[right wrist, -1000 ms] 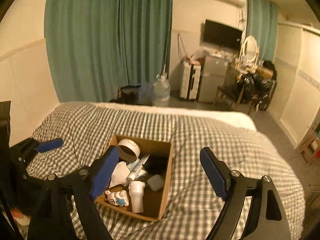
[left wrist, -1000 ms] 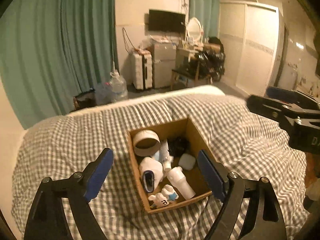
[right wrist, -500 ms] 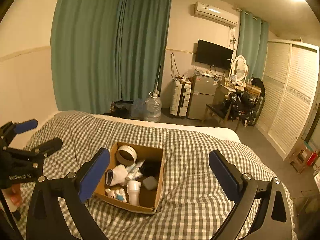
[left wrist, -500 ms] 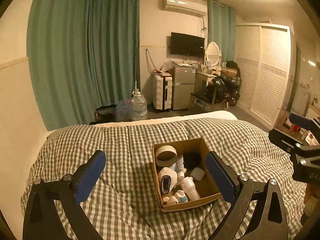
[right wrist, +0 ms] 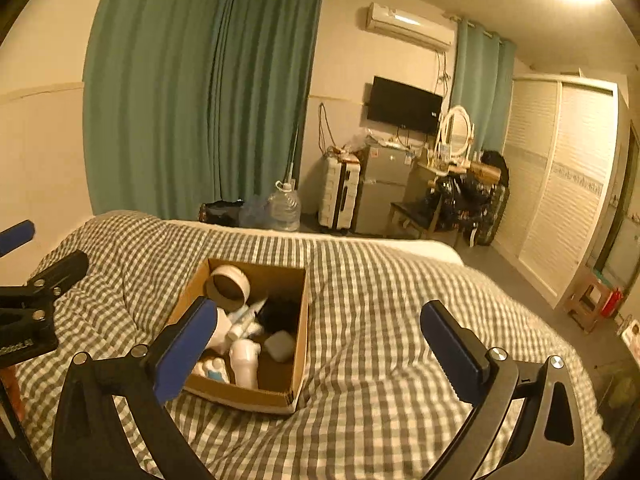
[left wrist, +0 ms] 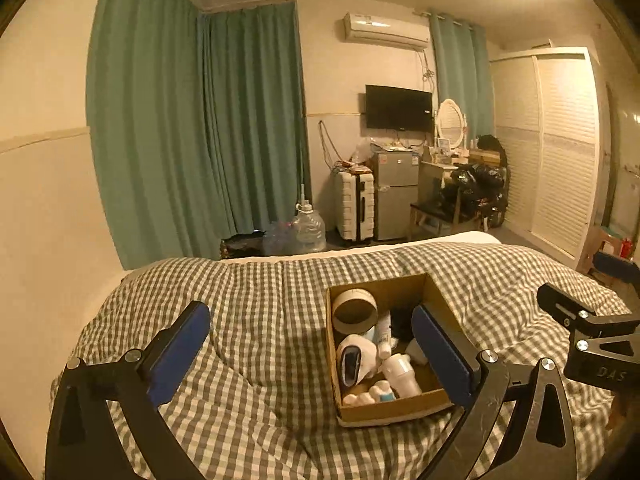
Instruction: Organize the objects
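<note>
Each wrist camera looks forward and slightly downward across the bed [left wrist: 256, 320] toward the far wall. The left view sits left of the cardboard box [left wrist: 384, 410], the right view right of it [right wrist: 244, 394]. Both share box, curtains, television.

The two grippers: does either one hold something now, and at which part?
Nothing is held. The left gripper and the right gripper have just been opening and stand wide, with nothing between the jaws, apart from the cardboard box on the bed.
</note>
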Motion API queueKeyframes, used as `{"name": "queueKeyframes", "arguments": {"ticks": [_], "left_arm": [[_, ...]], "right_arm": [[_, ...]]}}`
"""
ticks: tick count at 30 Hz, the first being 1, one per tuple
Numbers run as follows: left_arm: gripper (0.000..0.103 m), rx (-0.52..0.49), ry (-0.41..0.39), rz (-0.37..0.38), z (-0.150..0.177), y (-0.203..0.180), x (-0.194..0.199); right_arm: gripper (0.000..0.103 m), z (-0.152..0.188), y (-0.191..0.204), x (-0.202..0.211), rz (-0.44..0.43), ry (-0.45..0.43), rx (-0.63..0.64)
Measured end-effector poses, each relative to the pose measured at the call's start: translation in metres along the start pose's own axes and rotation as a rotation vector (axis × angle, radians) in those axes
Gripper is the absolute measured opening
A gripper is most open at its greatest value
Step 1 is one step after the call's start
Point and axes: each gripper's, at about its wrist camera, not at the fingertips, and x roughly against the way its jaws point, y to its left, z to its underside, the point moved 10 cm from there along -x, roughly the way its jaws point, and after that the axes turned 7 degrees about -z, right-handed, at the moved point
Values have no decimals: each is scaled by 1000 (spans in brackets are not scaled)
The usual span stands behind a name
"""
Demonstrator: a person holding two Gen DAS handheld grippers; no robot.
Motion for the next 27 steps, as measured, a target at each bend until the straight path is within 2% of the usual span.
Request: {"name": "queueKeyframes", "arguments": {"ticks": [5, 10, 27], "left_arm": [[103, 44, 59, 22, 29, 1, -8], [103, 50, 108, 23, 45, -1, -15], [103, 50, 138, 16, 57, 4, -21]], "right_arm": [[102, 31, 0, -11, -23, 31, -34], [102, 49, 0, -20, -18, 78, -32], [102, 56, 10, -22, -24, 100, -21]]}}
